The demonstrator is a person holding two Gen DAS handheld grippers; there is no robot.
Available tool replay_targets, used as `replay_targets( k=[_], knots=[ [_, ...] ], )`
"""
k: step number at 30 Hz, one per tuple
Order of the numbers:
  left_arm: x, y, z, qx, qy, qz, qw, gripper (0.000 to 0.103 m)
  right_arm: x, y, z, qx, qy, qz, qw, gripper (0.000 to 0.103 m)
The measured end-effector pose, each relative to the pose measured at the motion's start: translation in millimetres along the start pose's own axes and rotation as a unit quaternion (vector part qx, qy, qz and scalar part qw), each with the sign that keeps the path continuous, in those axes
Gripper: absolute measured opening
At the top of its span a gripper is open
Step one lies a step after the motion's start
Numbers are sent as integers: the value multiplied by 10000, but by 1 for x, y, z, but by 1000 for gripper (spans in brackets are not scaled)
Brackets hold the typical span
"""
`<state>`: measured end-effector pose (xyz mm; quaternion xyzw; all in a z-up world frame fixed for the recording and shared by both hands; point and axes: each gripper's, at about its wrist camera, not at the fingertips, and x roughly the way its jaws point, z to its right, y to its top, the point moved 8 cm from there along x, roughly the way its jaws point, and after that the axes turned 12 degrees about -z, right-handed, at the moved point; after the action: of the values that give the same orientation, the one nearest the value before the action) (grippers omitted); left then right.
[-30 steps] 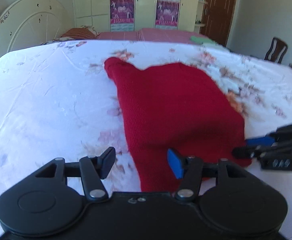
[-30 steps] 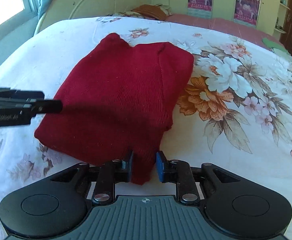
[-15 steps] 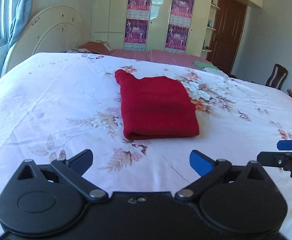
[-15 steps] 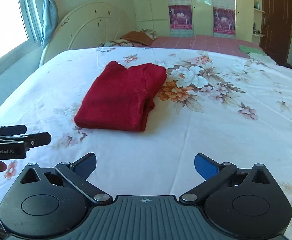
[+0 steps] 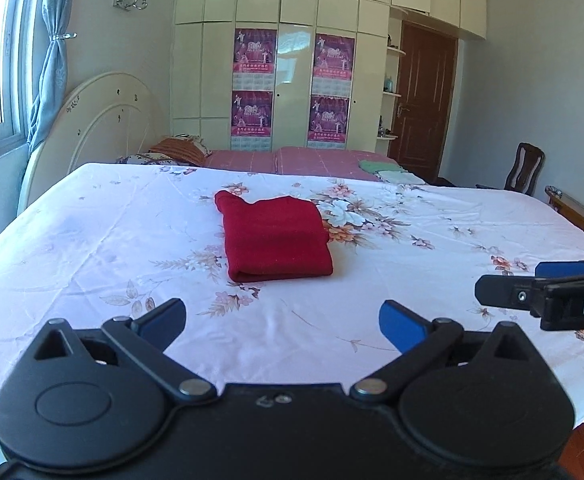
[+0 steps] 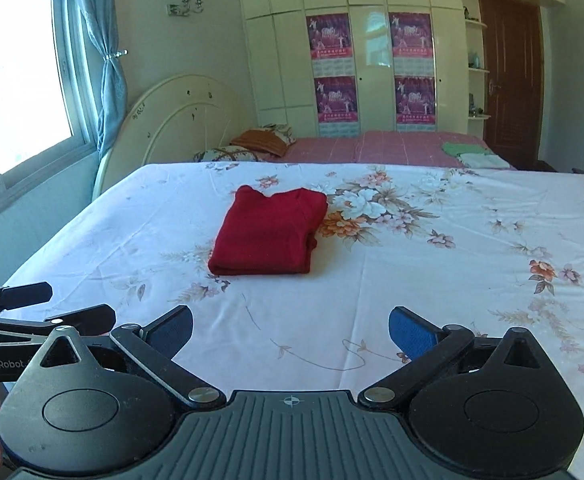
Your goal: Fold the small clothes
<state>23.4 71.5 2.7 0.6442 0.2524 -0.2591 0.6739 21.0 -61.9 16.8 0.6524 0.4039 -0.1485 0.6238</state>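
The red knitted garment (image 5: 275,240), folded into a compact rectangle, lay on the white floral-print bedsheet (image 5: 91,248) around the middle of the bed, flat, with a small corner poking out at its far left. In the right wrist view the same garment (image 6: 269,232) showed stacked layers along its right edge.

The left gripper (image 5: 281,320) was spread wide, blue pads apart, with nothing between them. The right gripper (image 6: 289,330) was likewise spread wide and empty. Neither touched the cloth; bare sheet lay between both grippers and the near folded edge.

Key relation: the garment lay straight ahead and farther in from both grippers, well apart from each. From the left gripper it sat almost on the centre line, slightly left; from the right gripper it sat left of centre. Judged from this, the left gripper was a little better aligned with it, though neither was clearly closer. The bundle's long axis ran roughly near-to-far, leaning slightly in the right view; its near short edge faced the grippers.

Assessment: the fold looked finished. Any next reach would have to go forward and down onto that near edge. Other folded cloth (image 6: 468,154) sat at the far right of the bed.
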Motion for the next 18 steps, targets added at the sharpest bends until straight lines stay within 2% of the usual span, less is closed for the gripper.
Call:
replay_targets(
  k=[5, 18],
  knots=[
    [-13, -2, 0, -37, -50, 134, 9999, 102, -15, -6, -9, -270, -272, 88, 9992, 103],
    [-24, 0, 2, -73, -113, 229, 9996, 103, -34, -11, 1, -225, -352, 197, 9989, 103]
  ],
)
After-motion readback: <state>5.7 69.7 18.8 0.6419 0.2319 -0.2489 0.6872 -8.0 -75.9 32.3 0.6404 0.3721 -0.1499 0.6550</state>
